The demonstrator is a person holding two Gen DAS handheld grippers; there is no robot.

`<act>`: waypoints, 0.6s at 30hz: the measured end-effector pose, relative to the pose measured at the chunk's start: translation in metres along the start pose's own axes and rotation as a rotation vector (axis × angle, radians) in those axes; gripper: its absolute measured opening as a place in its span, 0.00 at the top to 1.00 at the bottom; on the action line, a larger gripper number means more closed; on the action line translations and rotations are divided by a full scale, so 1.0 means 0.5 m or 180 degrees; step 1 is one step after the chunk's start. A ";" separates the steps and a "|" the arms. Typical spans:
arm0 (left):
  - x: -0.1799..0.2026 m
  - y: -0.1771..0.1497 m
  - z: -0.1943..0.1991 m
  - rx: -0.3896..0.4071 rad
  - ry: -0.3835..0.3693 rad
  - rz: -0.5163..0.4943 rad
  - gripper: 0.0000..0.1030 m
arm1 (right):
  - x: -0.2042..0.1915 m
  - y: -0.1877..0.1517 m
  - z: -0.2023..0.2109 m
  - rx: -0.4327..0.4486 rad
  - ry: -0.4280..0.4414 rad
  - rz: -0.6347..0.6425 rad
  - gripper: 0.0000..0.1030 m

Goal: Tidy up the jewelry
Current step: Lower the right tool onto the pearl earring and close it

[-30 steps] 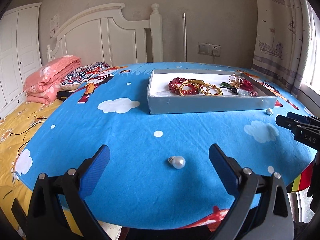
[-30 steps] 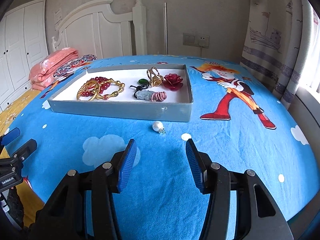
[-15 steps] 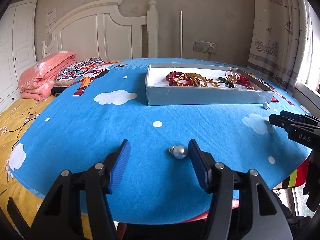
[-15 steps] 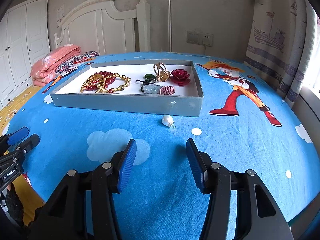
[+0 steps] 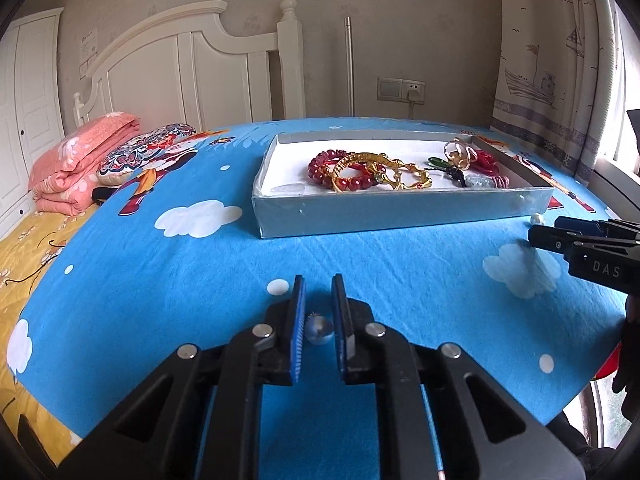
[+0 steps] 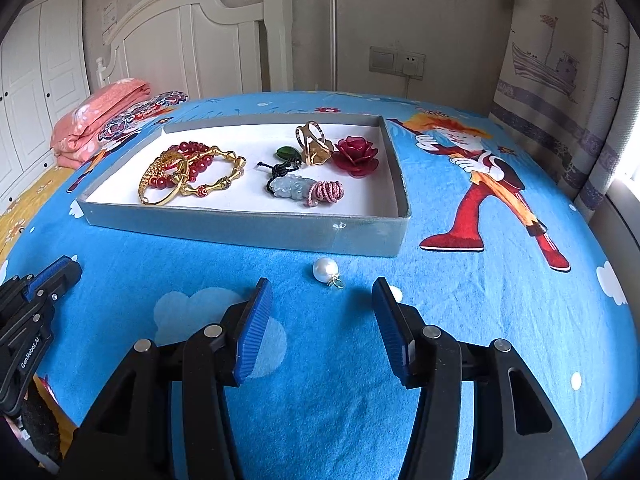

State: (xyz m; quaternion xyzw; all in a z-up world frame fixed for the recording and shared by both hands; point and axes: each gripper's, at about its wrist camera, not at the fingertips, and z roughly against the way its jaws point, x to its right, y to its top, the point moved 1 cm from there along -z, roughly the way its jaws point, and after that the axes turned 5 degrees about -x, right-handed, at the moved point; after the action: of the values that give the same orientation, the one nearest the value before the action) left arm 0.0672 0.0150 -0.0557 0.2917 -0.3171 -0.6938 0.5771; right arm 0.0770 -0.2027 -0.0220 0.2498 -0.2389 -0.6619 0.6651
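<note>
My left gripper (image 5: pixel 318 312) has its blue pads closed on a pearl earring (image 5: pixel 319 329) down on the blue cloth. My right gripper (image 6: pixel 322 308) is open, its pads just short of a second pearl earring (image 6: pixel 326 270) lying on the cloth in front of the grey tray (image 6: pixel 248 226). The tray (image 5: pixel 400 210) holds red bead bracelets (image 6: pixel 192 164), gold bangles (image 6: pixel 160 184), a gold ring (image 6: pixel 314 146), a red rose piece (image 6: pixel 356 154), a green stone and a jade pendant (image 6: pixel 290 186).
The blue cartoon cloth (image 6: pixel 480 240) covers a round table. A yellow bed with pink folded blankets (image 5: pixel 76 168) and a patterned pillow is at left, a white headboard behind, curtains (image 5: pixel 560 60) at right. The right gripper's tip shows at the right edge of the left wrist view (image 5: pixel 580 240).
My left gripper has moved forward and closed from wide open onto the pearl earring. My right gripper has moved closer to the other pearl earring, staying open.
</note>
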 end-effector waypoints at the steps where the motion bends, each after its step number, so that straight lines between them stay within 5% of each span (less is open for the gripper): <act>1: 0.000 0.001 -0.001 0.0000 -0.0002 0.0000 0.88 | -0.001 0.005 -0.003 -0.0031 -0.0007 -0.0004 0.51; 4: -0.005 0.001 -0.002 0.0004 -0.0021 0.0010 0.81 | -0.007 0.015 -0.008 -0.0106 -0.0014 0.0045 0.53; 5: -0.009 0.000 -0.001 -0.0003 -0.0017 0.0041 0.63 | -0.009 0.019 -0.010 -0.0135 -0.0007 0.0056 0.54; 7: -0.018 -0.002 -0.001 -0.0010 -0.0049 0.0110 0.46 | -0.013 0.028 -0.014 -0.0182 -0.0003 0.0086 0.60; 11: -0.021 -0.008 0.005 0.0001 -0.0054 0.0099 0.41 | -0.018 0.042 -0.023 -0.0219 0.0045 0.0116 0.74; 12: -0.023 -0.010 0.007 0.0002 -0.0062 0.0104 0.39 | -0.019 0.043 -0.024 -0.0217 0.0043 0.0133 0.85; 18: -0.034 -0.027 0.025 0.0005 -0.0065 0.0151 0.31 | -0.026 0.014 -0.002 -0.0129 0.0106 0.0227 0.85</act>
State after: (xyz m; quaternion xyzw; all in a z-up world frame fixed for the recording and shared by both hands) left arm 0.0521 0.0349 -0.0577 0.2775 -0.3303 -0.6826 0.5899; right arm 0.0827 -0.1899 -0.0181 0.2386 -0.2231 -0.6383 0.6970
